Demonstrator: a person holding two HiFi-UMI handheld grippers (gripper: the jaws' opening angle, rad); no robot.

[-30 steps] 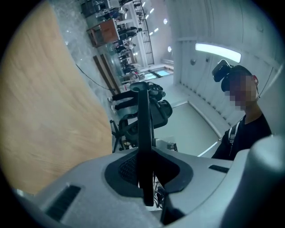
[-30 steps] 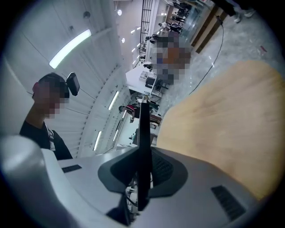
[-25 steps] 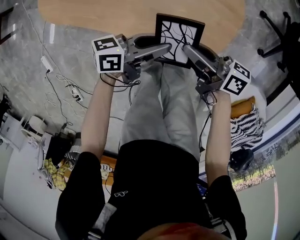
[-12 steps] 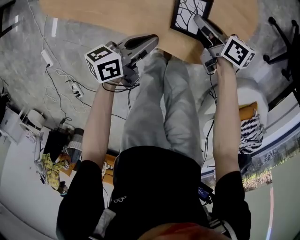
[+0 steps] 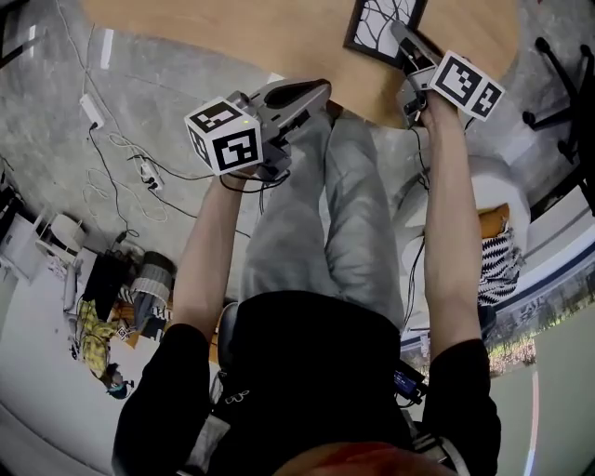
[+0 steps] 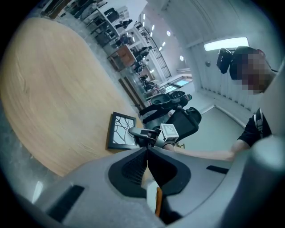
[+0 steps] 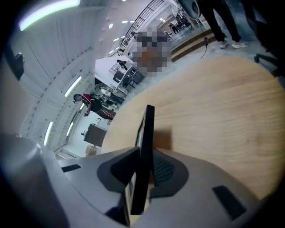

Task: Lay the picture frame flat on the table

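The picture frame (image 5: 381,26), black with a branch drawing on white, is over the round wooden table (image 5: 204,33) near its front edge. My right gripper (image 5: 400,35) is shut on its right side. In the right gripper view the frame (image 7: 145,133) runs edge-on between the jaws and throws a shadow on the wood. I cannot tell whether it touches the table. My left gripper (image 5: 320,90) hangs apart at the table's near edge, jaws shut with nothing between them (image 6: 147,153). From the left gripper view the frame (image 6: 120,136) looks nearly flat, with the right gripper (image 6: 141,133) on it.
The person's grey-trousered legs (image 5: 325,214) fill the middle below the table. Cables and a power strip (image 5: 144,177) lie on the floor at left. A black chair base (image 5: 562,56) and a striped bag (image 5: 497,256) are at right.
The left gripper has let go of the frame, shut, and drawn back toward the table's near edge. The right gripper has carried the frame farther over the table.
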